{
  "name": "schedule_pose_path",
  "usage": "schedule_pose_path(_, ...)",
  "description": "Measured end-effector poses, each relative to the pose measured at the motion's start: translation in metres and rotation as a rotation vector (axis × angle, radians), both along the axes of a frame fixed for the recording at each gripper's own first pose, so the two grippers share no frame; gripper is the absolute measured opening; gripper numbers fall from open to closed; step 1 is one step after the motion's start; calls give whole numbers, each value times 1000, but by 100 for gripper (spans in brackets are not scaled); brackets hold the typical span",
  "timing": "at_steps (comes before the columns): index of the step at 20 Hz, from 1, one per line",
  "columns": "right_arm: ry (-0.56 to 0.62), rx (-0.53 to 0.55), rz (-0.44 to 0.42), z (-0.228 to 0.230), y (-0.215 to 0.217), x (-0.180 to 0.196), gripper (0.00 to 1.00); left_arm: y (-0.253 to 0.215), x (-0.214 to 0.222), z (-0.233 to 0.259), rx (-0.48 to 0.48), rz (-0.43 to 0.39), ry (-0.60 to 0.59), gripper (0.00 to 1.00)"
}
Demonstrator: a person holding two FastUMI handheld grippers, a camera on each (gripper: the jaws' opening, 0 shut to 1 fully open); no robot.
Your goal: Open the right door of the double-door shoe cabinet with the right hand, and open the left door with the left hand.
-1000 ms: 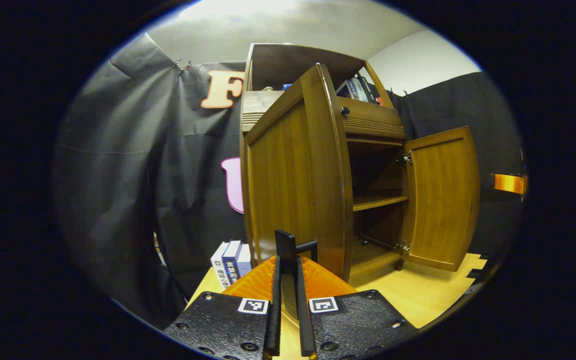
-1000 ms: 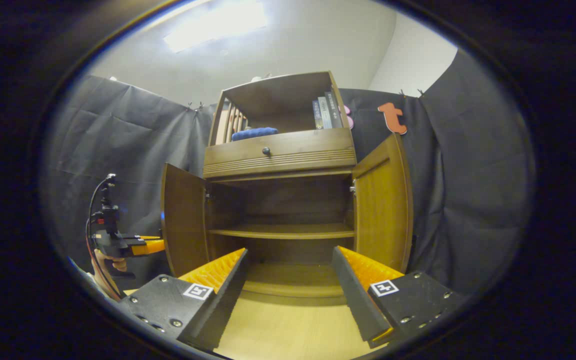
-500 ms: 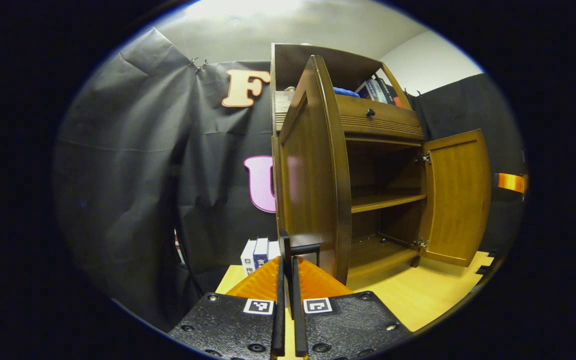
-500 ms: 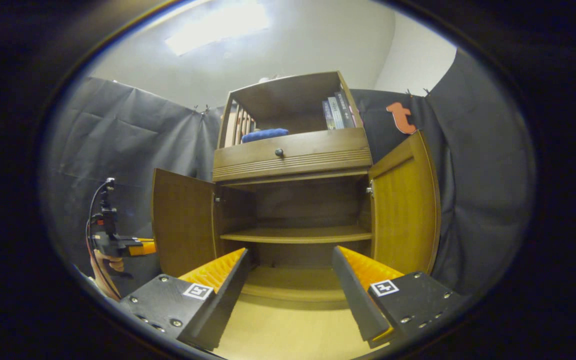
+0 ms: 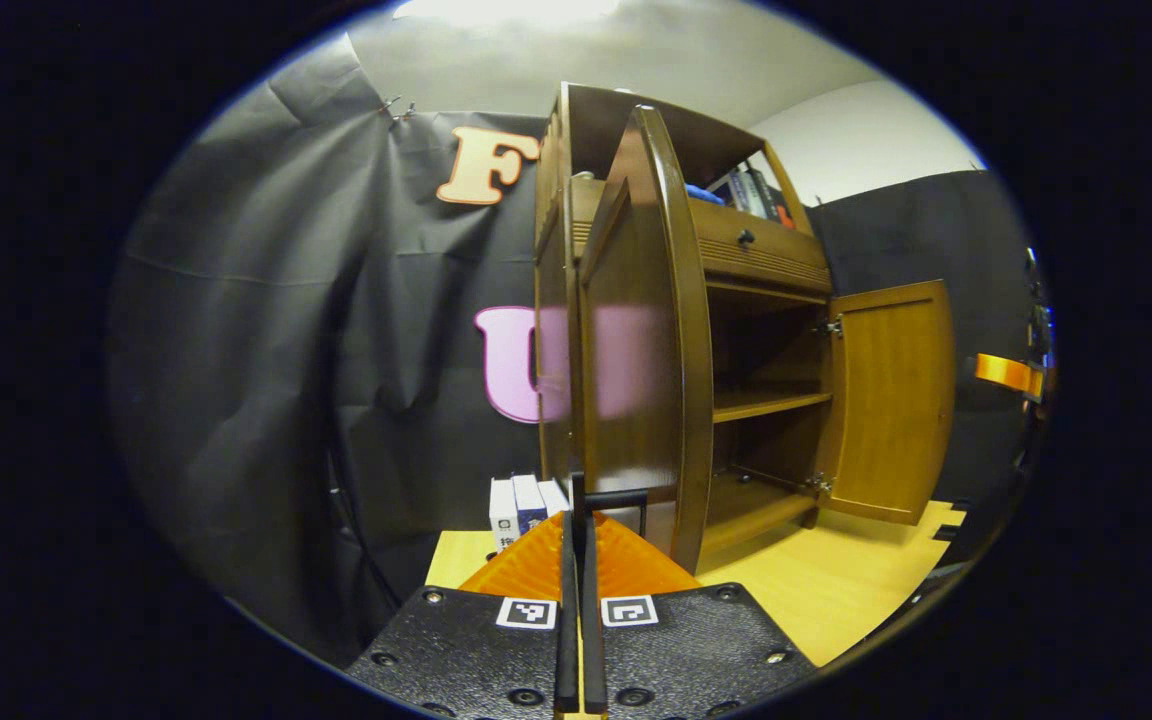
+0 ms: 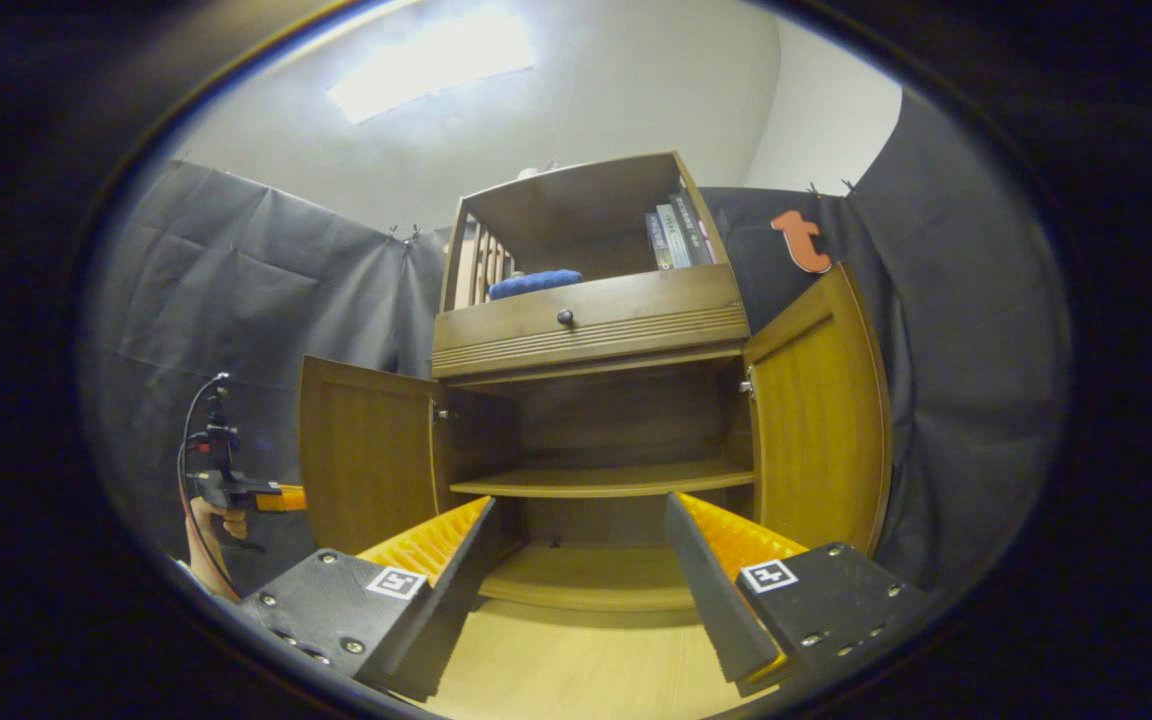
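Note:
The brown wooden shoe cabinet [image 6: 591,320] stands with both doors swung out. Its left door [image 5: 636,340] is nearly edge-on right before my left gripper [image 5: 579,525], which is shut on that door's black handle [image 5: 612,495]. In the right gripper view the left door [image 6: 366,455] and right door [image 6: 821,400] flank the bare inner shelf [image 6: 601,482]. My right gripper [image 6: 578,520] hangs open in front of the cabinet's middle, holding nothing. The left gripper [image 6: 261,495] and the hand [image 6: 211,525] holding it are far left there. The right gripper's orange finger [image 5: 1008,371] peeks in at far right.
Books [image 6: 674,228] and a blue item [image 6: 534,283] sit in the cabinet's top compartment above a drawer with a dark knob [image 6: 565,318]. Several books [image 5: 521,505] stand on the light wooden floor [image 5: 836,590] left of the cabinet. Black cloth walls close in all around.
The left door has swung further out, pulled by my left gripper on its handle. The right gripper stays open and has only shifted slightly.

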State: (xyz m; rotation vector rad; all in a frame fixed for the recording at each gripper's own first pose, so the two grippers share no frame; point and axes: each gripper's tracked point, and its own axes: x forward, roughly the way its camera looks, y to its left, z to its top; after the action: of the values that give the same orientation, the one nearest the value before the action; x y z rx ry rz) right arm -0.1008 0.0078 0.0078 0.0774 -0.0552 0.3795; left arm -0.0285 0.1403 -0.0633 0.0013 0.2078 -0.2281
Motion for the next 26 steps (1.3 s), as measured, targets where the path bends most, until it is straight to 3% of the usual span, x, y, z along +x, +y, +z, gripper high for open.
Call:
schedule_pose_path(8,26,6,-17,-12,-9,5,98,0,-11,-9,-6,32,8,5)
schedule_pose_path(9,28,10,-18,-13,-10,6,98,0,-14,-8,2,42,-1,17)
schedule_pose_path(10,30,12,-19,-13,-10,6,100,0,-17,-9,15,54,-7,6)
schedule_pose_path(11,33,13,-20,-14,-11,8,98,4,-22,-11,29,73,-6,21)
schedule_pose_path(12,34,12,-22,-15,-11,9,99,8,-26,-13,37,102,-3,22)
schedule_pose_path(17,31,-1,-30,-17,-15,9,98,1,-50,7,25,172,-48,49)
schedule_pose_path(18,30,4,-33,-17,-17,9,98,0,-54,16,29,188,-68,48)
schedule_pose_path(20,30,10,-39,-15,-21,9,98,-8,-59,29,41,212,-98,61)
schedule_pose_path(24,18,13,-46,-7,-29,4,100,-36,-59,53,43,205,-162,84)
schedule_pose_path(26,1,11,-51,1,-34,1,98,-52,-60,60,30,184,-169,87)
